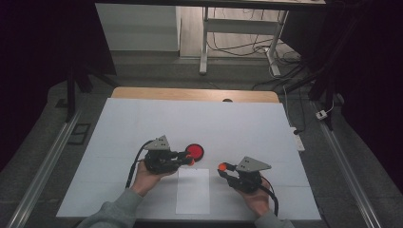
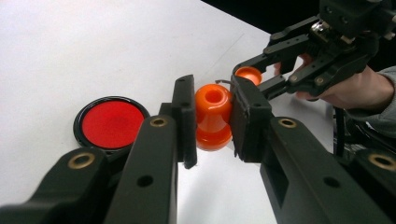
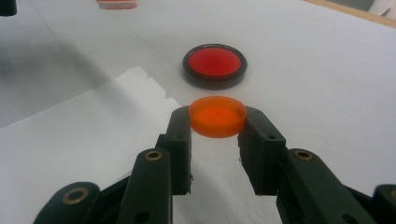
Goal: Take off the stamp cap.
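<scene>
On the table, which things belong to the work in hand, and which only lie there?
In the work:
- orange bottle, held in the left gripper
- orange cap, held in the right gripper

Lying about:
- red disc with a black rim
- white paper sheet

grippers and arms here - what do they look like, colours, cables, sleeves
Both the left gripper and the right gripper are black, with two flat-sided jaws on jointed links set with brass-coloured pins. Each carries a grey three-cornered plate on top and trails a black cable back past the wrist. The person wears grey long sleeves with ribbed cuffs.
</scene>
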The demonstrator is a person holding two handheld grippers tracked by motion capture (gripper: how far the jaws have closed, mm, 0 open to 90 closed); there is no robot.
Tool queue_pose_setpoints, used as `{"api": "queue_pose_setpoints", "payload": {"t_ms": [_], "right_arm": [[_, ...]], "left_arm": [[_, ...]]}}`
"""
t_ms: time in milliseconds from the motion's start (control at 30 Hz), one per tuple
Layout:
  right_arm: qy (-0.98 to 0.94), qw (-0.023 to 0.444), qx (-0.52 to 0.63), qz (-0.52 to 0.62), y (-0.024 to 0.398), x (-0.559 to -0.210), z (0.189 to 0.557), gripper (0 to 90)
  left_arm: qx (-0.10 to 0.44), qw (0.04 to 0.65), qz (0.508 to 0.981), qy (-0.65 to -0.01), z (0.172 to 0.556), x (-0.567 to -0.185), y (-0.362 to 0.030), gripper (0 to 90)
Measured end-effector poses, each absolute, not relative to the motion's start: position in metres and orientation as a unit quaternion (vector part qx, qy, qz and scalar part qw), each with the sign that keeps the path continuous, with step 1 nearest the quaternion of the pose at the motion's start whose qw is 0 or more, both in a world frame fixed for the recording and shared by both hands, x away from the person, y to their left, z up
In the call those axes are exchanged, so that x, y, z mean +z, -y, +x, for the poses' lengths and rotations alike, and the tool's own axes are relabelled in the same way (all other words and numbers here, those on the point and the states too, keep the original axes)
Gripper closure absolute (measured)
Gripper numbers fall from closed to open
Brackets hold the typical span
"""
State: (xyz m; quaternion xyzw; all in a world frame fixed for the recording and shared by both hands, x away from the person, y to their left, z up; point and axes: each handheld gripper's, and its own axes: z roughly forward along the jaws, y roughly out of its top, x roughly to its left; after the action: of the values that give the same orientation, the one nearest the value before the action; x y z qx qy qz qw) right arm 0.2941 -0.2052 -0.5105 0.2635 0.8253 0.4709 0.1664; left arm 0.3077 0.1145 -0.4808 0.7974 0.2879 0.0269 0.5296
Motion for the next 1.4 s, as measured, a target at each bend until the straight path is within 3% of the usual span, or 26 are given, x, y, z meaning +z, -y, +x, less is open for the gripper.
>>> {"api": "queue_pose_setpoints", "payload": {"t_ms": [867, 1400], "right_arm": [[-0.808, 0.187, 0.467, 0.307, 0.26, -0.509, 0.288, 64.7], [-0.807, 0.189, 0.47, 0.303, 0.26, -0.509, 0.287, 64.7]], "left_arm": [[0.035, 0.52, 0.8, -0.296, 0.316, -0.476, -0.119, 72.5], [0.051, 0.522, 0.803, -0.283, 0.32, -0.463, -0.114, 72.5]]}}
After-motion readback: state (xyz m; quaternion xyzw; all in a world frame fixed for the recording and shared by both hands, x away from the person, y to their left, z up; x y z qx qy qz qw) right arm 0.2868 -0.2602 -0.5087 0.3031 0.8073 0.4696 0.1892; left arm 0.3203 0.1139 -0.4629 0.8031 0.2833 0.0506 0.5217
